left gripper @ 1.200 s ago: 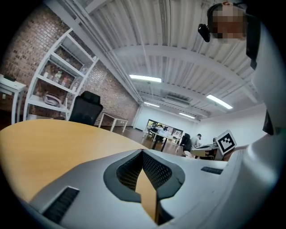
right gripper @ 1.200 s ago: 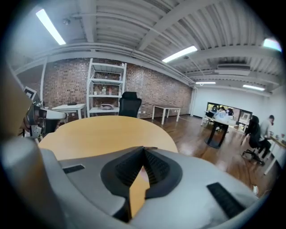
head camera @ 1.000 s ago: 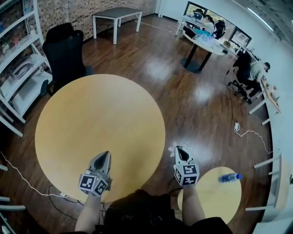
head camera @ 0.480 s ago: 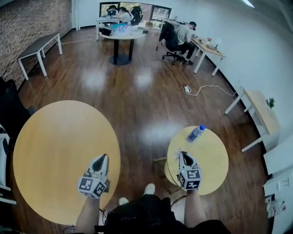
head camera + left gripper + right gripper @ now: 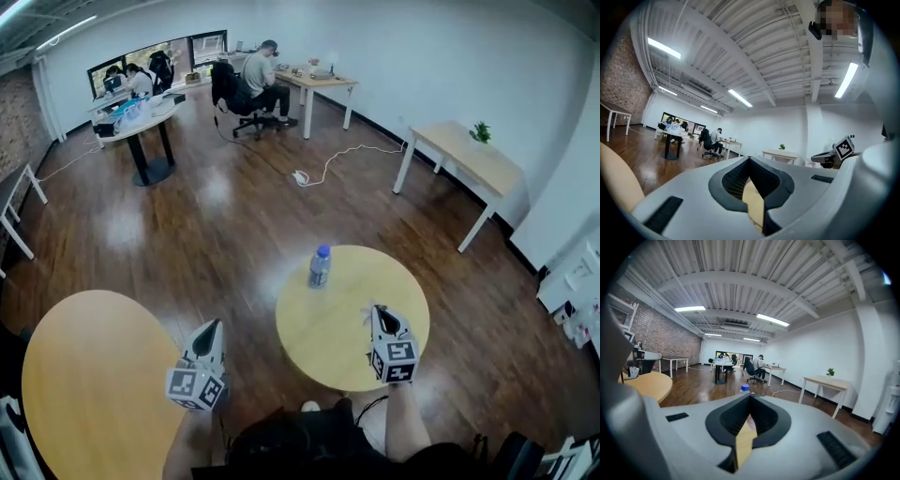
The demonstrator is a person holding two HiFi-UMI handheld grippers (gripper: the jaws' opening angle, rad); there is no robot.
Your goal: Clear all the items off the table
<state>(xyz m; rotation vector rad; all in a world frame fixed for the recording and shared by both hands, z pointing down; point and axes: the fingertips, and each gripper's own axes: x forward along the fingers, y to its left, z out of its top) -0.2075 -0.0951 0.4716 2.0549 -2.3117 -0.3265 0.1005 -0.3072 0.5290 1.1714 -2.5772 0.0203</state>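
Small table [image 5: 403,281] is sitting right in front, bottle [image 5: 320,265] standing upright near its far edge. It's sitting ahead and a bit left of the right gripper [image 5: 377,312], which is hovering nearer than the left gripper [image 5: 215,326]. Both are hanging pinched closed, carrying nothing. Label's too small to read.

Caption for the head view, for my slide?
Left claw and right claw, shut and empty, face a small round table bearing one upright water bottle.
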